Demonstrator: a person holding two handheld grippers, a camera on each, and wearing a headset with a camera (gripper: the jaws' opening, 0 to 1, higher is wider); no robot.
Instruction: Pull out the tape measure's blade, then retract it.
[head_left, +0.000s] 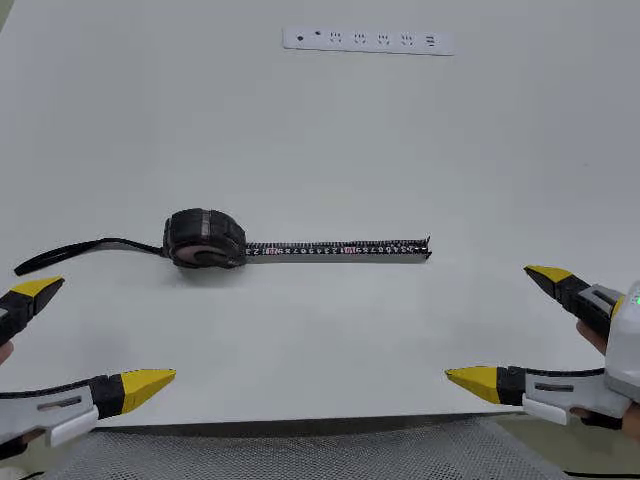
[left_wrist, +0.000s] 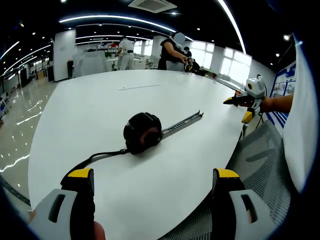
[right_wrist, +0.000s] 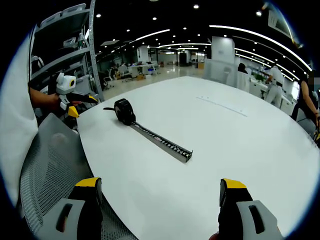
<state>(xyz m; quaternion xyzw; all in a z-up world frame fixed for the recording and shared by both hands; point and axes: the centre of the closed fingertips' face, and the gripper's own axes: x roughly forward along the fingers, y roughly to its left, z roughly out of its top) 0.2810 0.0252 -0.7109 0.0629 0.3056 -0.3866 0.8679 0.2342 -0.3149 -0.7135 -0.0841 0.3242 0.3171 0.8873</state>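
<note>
In the head view the left tongs (head_left: 95, 335) sit low at the left edge and the right tongs (head_left: 505, 323) low at the right edge. Both have their yellow-tipped jaws spread wide and hold nothing. The tape measure (head_left: 205, 238) lies on the white worktop (head_left: 450, 150) ahead of the left tongs and apart from them. Its blade (head_left: 340, 247) is drawn out flat toward the right tongs' side, its hooked end short of them. A black strap (head_left: 80, 250) trails from the case, passing just beyond the left tongs' upper jaw. A white power strip (head_left: 367, 40) lies far ahead of both.

In the left gripper view the left tongs (left_wrist: 154, 175) stand apart. The tape measure (left_wrist: 143, 131) is straight ahead between the jaw lines, and its strap (left_wrist: 95, 157) curls back toward the left jaw. The right tongs (left_wrist: 245, 102) are off to the right.

In the right gripper view the right tongs (right_wrist: 159, 183) gape. The blade (right_wrist: 162, 141) ends just ahead of them, and the tape measure (right_wrist: 124, 110) is beyond it, near the left tongs (right_wrist: 75, 102).
</note>
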